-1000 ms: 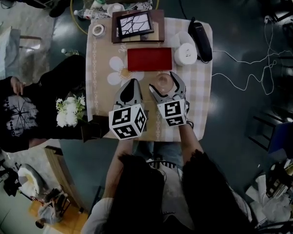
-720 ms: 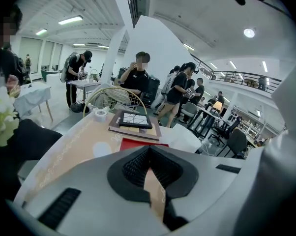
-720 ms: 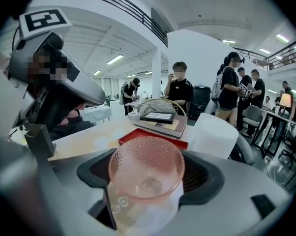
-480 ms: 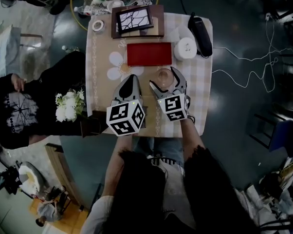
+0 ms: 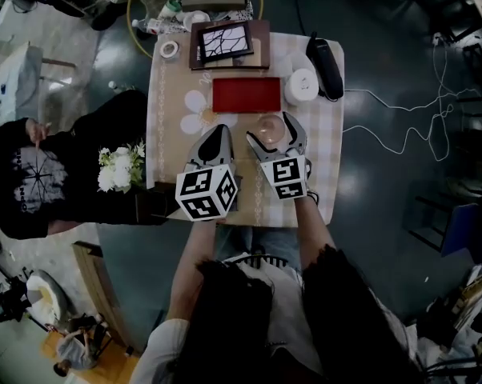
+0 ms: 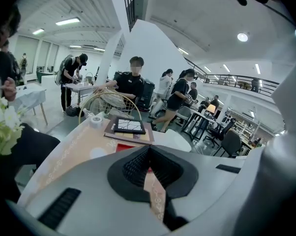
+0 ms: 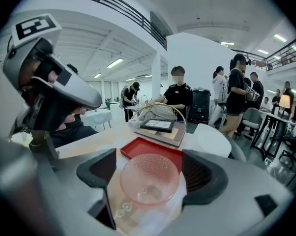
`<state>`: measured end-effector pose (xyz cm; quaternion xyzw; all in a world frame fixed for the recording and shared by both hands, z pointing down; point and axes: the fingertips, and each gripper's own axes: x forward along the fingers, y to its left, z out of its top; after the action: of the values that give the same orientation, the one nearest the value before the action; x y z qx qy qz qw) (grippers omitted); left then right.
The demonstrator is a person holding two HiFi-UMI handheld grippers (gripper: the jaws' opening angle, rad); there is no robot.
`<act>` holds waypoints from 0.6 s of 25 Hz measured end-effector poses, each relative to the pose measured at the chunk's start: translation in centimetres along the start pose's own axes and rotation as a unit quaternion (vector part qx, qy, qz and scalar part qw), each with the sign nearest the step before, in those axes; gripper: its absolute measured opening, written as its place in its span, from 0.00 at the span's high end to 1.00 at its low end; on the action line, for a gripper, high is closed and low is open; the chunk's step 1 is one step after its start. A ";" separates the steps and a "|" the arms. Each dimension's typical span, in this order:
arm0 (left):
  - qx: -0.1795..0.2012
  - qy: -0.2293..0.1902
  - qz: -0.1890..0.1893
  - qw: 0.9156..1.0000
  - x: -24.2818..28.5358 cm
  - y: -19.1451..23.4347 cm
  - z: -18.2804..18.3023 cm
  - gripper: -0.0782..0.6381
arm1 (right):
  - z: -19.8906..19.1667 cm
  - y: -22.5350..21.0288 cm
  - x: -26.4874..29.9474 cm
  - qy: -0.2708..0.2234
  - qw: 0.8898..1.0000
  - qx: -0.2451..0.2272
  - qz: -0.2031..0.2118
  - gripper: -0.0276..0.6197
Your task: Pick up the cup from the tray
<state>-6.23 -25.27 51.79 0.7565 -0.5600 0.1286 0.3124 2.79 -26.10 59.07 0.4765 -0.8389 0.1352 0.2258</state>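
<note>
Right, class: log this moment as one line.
right gripper: open around cup | left gripper: shut, empty | cup: beside red tray

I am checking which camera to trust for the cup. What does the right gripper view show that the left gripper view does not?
Only the right gripper view: the pink cup, between the open jaws of the right gripper. Only the left gripper view: the jaws of the left gripper, together on nothing. Both: the red tray, the picture frame, the table.
</note>
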 end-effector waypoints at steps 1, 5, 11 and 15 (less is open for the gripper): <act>0.001 -0.004 0.000 1.000 -0.2 -0.1 0.2 0.88 | 0.7 0.0 -0.4 -0.007 1.000 0.000 -0.001 0.34; 0.004 -0.016 -0.003 1.000 -1.2 -0.7 0.8 0.88 | 3.1 0.5 -2.3 -0.027 1.000 0.015 0.004 0.34; 0.007 -0.045 -0.013 0.999 -3.4 -1.8 2.1 0.88 | 6.9 2.4 -5.5 -0.035 0.995 0.053 0.071 0.34; 0.013 -0.065 -0.022 0.998 -5.3 -2.6 2.8 0.88 | 9.8 3.1 -7.6 -0.052 0.996 0.048 0.062 0.34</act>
<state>-6.08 -22.52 45.89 0.7795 -0.5605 0.0795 0.2682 1.06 -23.19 46.76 0.4404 -0.8700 0.1636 0.1498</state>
